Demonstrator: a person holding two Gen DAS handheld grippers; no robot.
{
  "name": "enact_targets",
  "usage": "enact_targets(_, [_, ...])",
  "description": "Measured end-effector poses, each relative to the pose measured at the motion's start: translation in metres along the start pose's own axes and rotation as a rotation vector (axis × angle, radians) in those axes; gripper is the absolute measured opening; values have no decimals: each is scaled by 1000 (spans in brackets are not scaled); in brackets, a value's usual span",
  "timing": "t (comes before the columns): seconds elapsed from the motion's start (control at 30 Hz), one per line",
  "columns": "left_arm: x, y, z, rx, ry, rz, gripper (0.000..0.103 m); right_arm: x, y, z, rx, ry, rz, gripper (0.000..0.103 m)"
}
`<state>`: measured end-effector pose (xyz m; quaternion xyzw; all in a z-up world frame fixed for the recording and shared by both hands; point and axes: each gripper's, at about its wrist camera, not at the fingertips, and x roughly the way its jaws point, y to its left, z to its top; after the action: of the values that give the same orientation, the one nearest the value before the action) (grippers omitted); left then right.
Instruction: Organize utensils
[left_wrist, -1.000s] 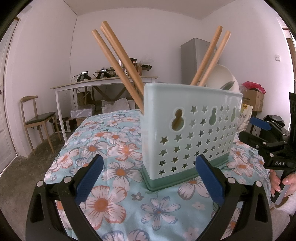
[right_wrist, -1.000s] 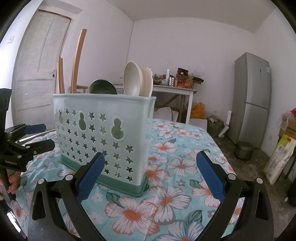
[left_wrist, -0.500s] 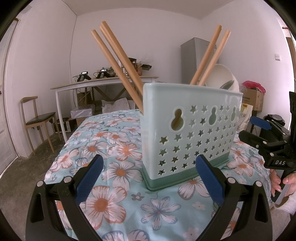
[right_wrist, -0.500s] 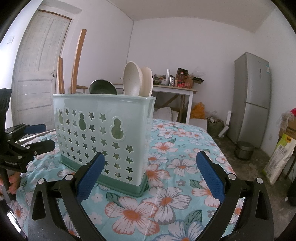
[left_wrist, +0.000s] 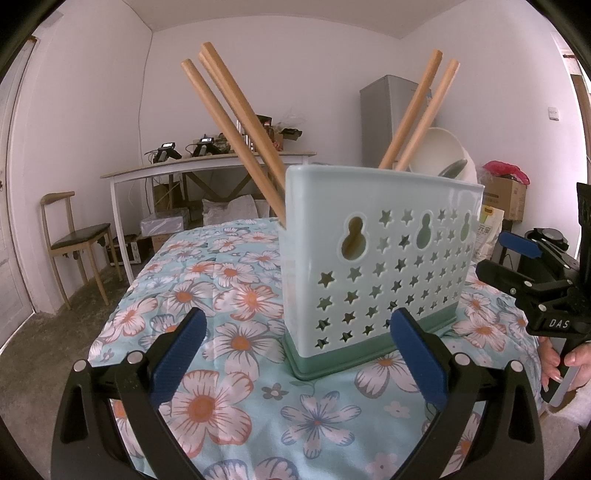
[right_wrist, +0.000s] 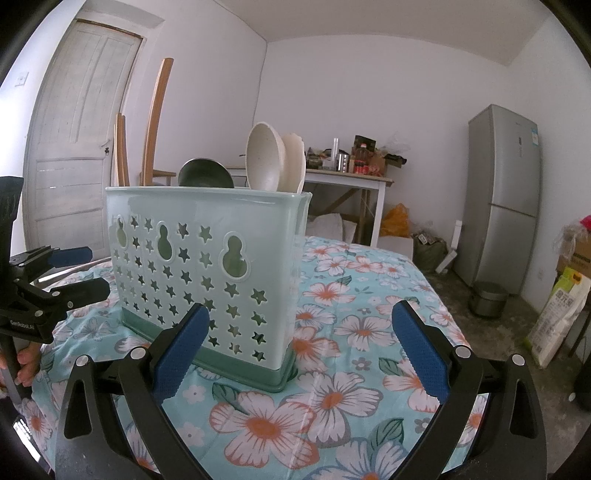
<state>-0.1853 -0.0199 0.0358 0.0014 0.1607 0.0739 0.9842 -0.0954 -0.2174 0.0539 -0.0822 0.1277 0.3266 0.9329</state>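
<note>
Now both sit wide apart and empty: the left gripper (left_wrist: 295, 354) and the right gripper (right_wrist: 297, 354) hang low just before the caddy (left_wrist: 376, 266) on the floral counter (left_wrist: 229, 295), flanking it. Inside it, wooden handles (left_wrist: 236, 122) lean apart while spoons (right_wrist: 275, 162) stand bowl-up, apparently sorted.

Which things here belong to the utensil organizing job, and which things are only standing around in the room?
Part of the job:
- utensil holder
- wooden handles
- white spoons
- dark ladle
- left gripper, open
- right gripper, open

Only standing around:
- refrigerator
- white table
- chair
- door
- cardboard box
</note>
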Motion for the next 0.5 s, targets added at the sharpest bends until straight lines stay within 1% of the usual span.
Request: enact_targets(0.5, [0,-2,-4,5,1,3,98,0,0,0,0,0,0,95])
